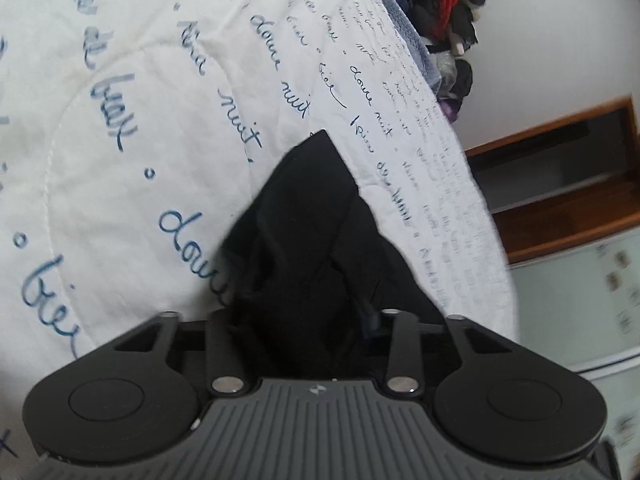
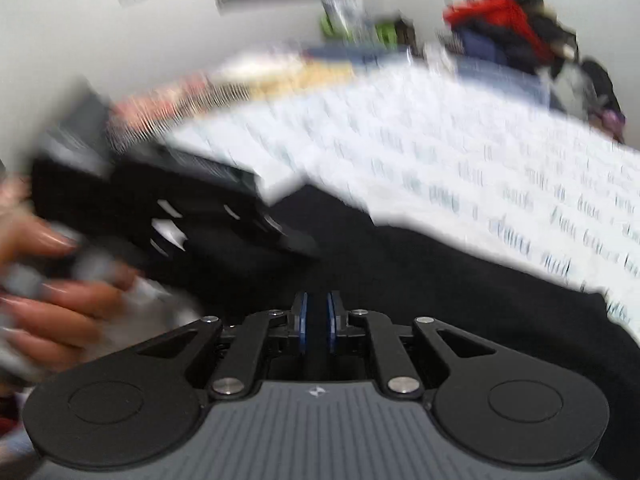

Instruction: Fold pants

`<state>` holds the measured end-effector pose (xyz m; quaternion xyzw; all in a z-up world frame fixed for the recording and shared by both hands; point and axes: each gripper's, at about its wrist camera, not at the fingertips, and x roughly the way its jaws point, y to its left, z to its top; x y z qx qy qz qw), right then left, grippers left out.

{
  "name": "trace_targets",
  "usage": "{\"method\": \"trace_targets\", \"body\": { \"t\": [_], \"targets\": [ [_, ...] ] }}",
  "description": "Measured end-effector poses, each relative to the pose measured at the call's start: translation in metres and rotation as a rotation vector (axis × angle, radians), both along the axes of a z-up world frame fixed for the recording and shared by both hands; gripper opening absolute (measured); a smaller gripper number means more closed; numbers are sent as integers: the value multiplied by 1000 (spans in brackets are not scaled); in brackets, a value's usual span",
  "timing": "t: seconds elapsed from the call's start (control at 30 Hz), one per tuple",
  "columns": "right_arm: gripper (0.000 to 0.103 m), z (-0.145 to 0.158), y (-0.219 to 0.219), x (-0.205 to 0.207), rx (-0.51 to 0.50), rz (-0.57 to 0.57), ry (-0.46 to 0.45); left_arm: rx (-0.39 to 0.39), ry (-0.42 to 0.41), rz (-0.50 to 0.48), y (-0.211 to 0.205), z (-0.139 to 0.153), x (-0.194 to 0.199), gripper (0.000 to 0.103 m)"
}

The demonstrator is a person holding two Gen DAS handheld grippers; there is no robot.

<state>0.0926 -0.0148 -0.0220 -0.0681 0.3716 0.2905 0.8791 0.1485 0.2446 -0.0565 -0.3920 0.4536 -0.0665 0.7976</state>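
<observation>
Lying on the quilt (image 1: 140, 92), the pants (image 1: 316, 240) are a heap of black cloth bunched up and rising into the left gripper (image 1: 304, 320), whose fingers are buried in the folds. Its jaws are drawn in on that cloth, so it is grasping the pants; the pads themselves are hidden by the fabric. One pointed corner of the pants sticks out over the quilt beyond the gripper. The quilt is white with blue handwriting printed across it.

From the right wrist, much is smeared by blur. The right gripper (image 2: 316, 328) has its blue pads (image 2: 303, 326) nearly together, with a thin strip of black cloth between them, so it is clenched on the pants (image 2: 440, 280), which spread dark over the near part of the quilt (image 2: 440, 152). The left gripper's (image 2: 280, 236) black body reaches onto the pants at the quilt's near left, and a hand (image 2: 52, 308) grips its handle there.

At the quilt's far corner sits a clothes pile (image 2: 516, 32), dark with a red piece. Past the quilt's side edge stands a wooden shelf (image 1: 568, 188) against a white wall (image 1: 560, 32).
</observation>
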Motion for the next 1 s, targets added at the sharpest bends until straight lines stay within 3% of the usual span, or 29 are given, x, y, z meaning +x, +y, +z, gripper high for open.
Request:
{"method": "trace_targets", "body": {
  "t": [0.07,0.2,0.33,0.63,1.0],
  "targets": [
    [10,-11,7,1,-30,3,-18,85,-40,-12,-8,10,-5,25],
    [12,4,-13,7,199,-63,43,266,-145,-27,-39,45,-21,21],
    [12,9,-20,7,227,-80,56,372,-243,-41,-71,76,-43,21],
    [12,35,-77,-17,423,-147,49,404,-316,-129,-143,114,-72,21],
    [12,41,-162,-55,524,-303,-25,468,-398,-299,-251,128,-94,22]
  ]
}}
